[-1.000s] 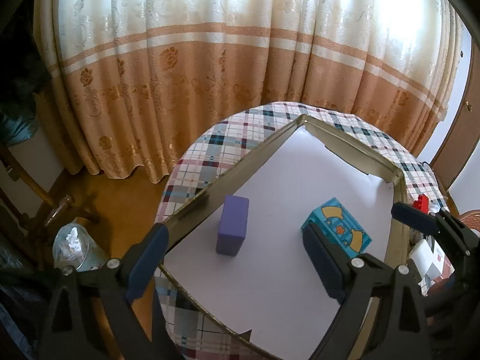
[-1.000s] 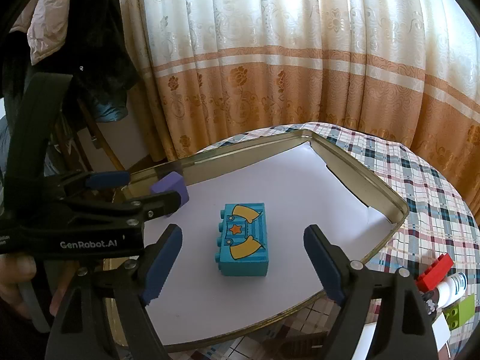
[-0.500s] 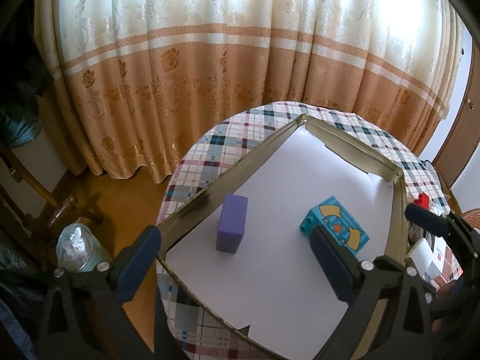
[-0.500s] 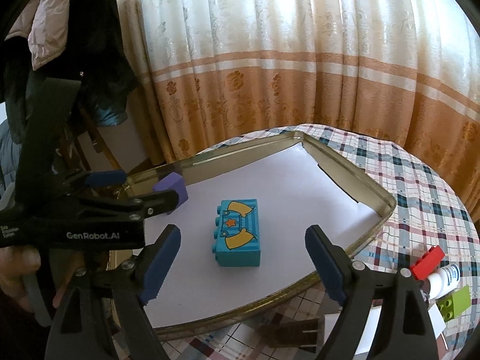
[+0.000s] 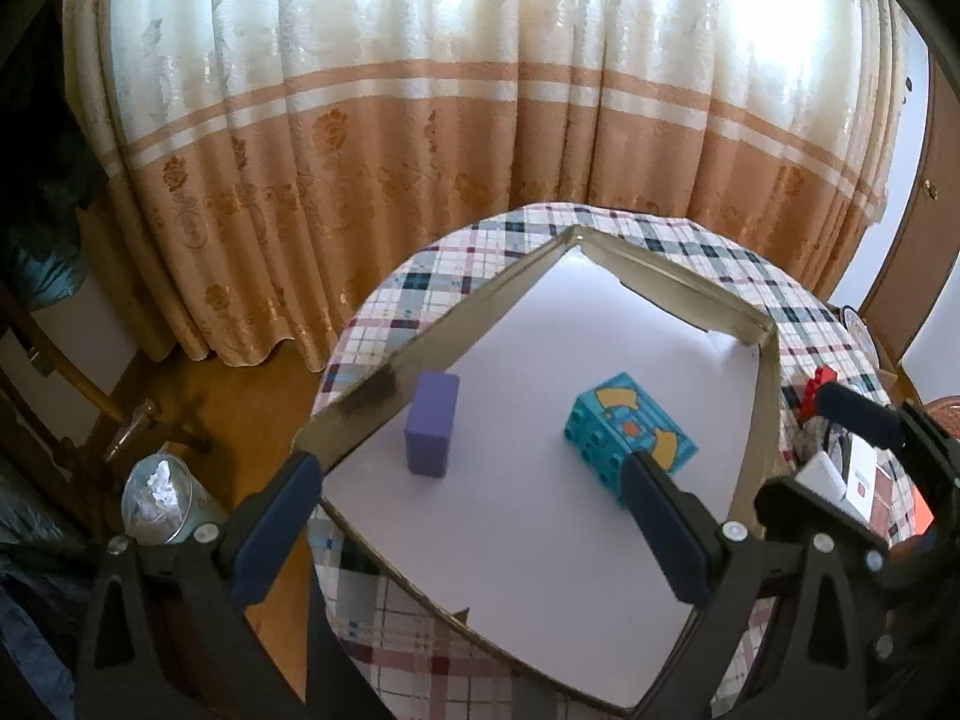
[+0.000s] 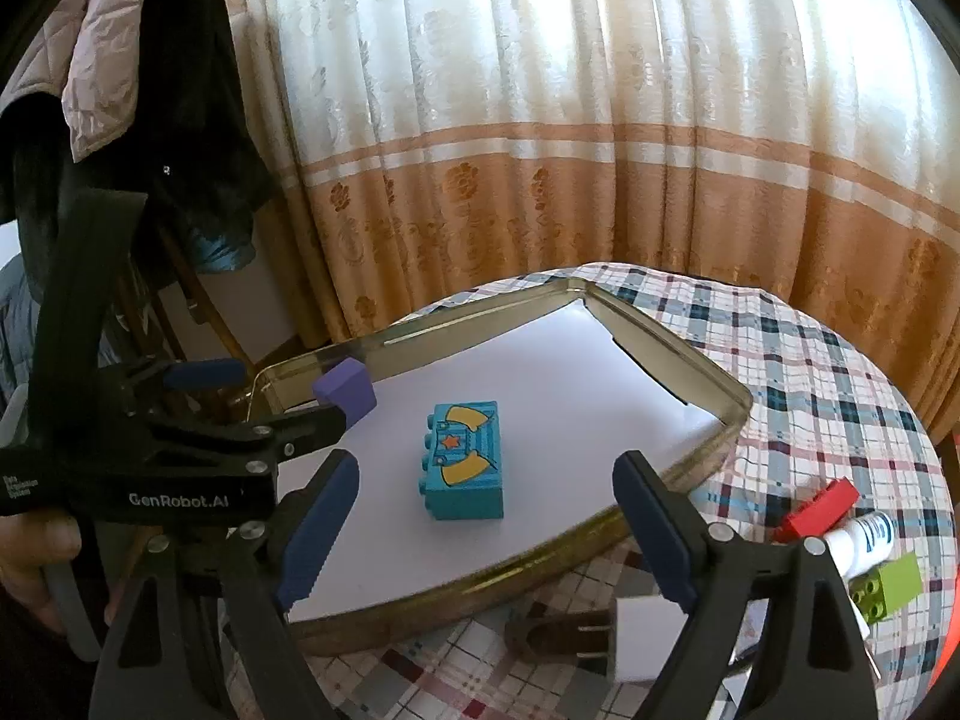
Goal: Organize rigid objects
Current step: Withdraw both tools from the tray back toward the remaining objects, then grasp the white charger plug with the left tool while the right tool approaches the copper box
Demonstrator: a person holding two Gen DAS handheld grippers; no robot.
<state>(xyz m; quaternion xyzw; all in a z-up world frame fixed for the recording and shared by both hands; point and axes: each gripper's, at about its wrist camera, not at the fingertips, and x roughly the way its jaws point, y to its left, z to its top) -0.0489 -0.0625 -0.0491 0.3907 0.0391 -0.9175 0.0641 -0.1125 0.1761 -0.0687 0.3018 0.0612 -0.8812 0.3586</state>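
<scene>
Blue-padded left hand-held gripper [image 5: 462, 522] wide open, just widened further, nothing between the jaws; poised over the near edge of the tray [image 5: 384, 384]. Right hand-held gripper [image 6: 486, 528] likewise spread, jaws just opened a little more, empty, hovering near the tray's rim. Beyond, on the white liner: purple block [image 5: 431, 423] upright close to the left wall, teal brick [image 6: 463, 459] lying flat mid-tray, well apart from it. Outside on the checked counter [image 6: 840, 372]: red brick [image 6: 816, 507], green brick [image 6: 885, 591], white tube [image 6: 861, 540]. Judged two pieces placed, at least two bricks left to bring in.
</scene>
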